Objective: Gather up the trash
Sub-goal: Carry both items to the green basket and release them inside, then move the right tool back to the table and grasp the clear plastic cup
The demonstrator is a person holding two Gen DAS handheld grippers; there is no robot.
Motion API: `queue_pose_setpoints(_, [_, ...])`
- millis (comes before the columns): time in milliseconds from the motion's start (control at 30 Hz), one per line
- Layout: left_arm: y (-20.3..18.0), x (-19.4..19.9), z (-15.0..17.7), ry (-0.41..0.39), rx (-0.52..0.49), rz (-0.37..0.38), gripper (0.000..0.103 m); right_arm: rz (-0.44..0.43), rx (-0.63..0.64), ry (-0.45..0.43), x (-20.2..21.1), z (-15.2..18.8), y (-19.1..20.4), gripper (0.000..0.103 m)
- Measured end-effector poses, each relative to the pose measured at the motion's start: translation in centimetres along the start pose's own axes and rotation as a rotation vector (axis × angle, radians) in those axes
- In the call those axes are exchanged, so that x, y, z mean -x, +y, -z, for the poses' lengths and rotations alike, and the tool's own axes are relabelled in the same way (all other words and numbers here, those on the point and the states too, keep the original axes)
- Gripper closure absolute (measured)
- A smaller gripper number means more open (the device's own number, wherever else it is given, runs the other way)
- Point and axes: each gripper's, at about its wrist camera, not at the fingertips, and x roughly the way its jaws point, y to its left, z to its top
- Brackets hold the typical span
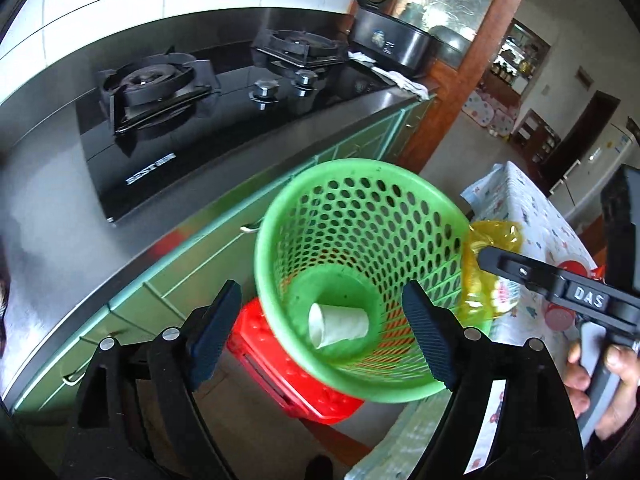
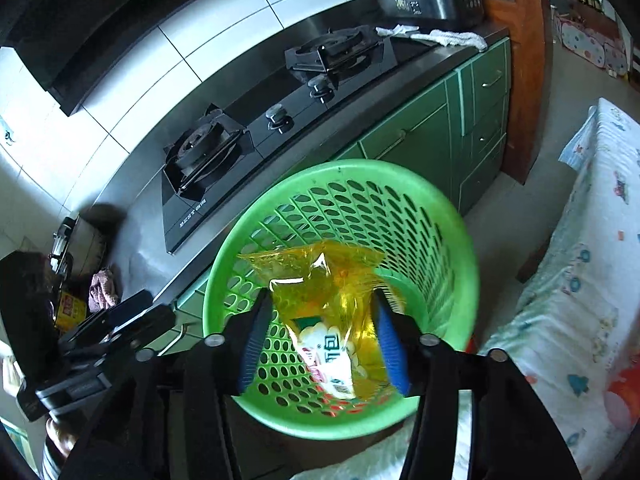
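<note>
A green perforated basket (image 1: 360, 168) stands on a red stool (image 1: 280, 372). A white paper cup (image 1: 338, 325) lies on its side on the basket's bottom. My left gripper (image 1: 324, 334) hangs open right above the basket's mouth, with nothing between its fingers. In the right wrist view my right gripper (image 2: 324, 340) is over the same basket (image 2: 460, 240). A yellow see-through snack wrapper (image 2: 320, 280) hangs between its blue pads (image 2: 390, 344). The left pad stands clear of the wrapper; the jaws are open. The left wrist view shows that wrapper (image 1: 496, 236) at the basket's right rim.
A steel counter with a black two-burner gas hob (image 1: 192, 120) runs along the left, with green cabinet fronts (image 2: 420, 148) below it. A table with a patterned cloth (image 2: 592, 280) stands right of the basket. A rice cooker (image 1: 392, 40) and a white cloth sit at the counter's far end.
</note>
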Motion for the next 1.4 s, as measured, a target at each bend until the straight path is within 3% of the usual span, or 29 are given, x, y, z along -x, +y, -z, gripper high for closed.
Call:
queue_pose_setpoints(133, [0.9,0.6,0.6,-0.006,0.008,-0.013,0.021,-0.004,-0.011,0.011,-1.0,-0.1,0.1,0.037])
queue_pose_setpoints(267, [1.3,0.9,1.2,-0.004,0.019,-0.013,0.021,0.0,-0.004,0.003,-0.7,0.0,0.4,0.034])
queue_pose_setpoints(533, [0.3,2.5,2.3,-0.022,0.002,-0.014,0.021,0.011,0.004,-0.056,4.1,2.3,0.2,0.026])
queue_pose_setpoints(667, [-0.8,3.8,3.2,-0.037,-0.02,-0.013,0.021,0.018,-0.016,-0.081,7.6,4.7,-1.1,0.025])
queue_pose_setpoints(933, [-3.6,6.1,5.6,-0.058,-0.051,0.018,0.021,0.124,-0.018,-0.085,14.5,10.7,-4.3,0.025])
queue_pose_setpoints(1333, [-8.3,7.8,9.7,-0.045,-0.127,0.089,0.021,0.283,-0.175,-0.12,24.3,19.7,-10.4,0.025])
queue_pose_setpoints(1400, [-8.9,7.9,10.1,-0.044,-0.138,0.1,0.021,0.268,-0.25,-0.113,25.0,21.1,-11.9,0.025])
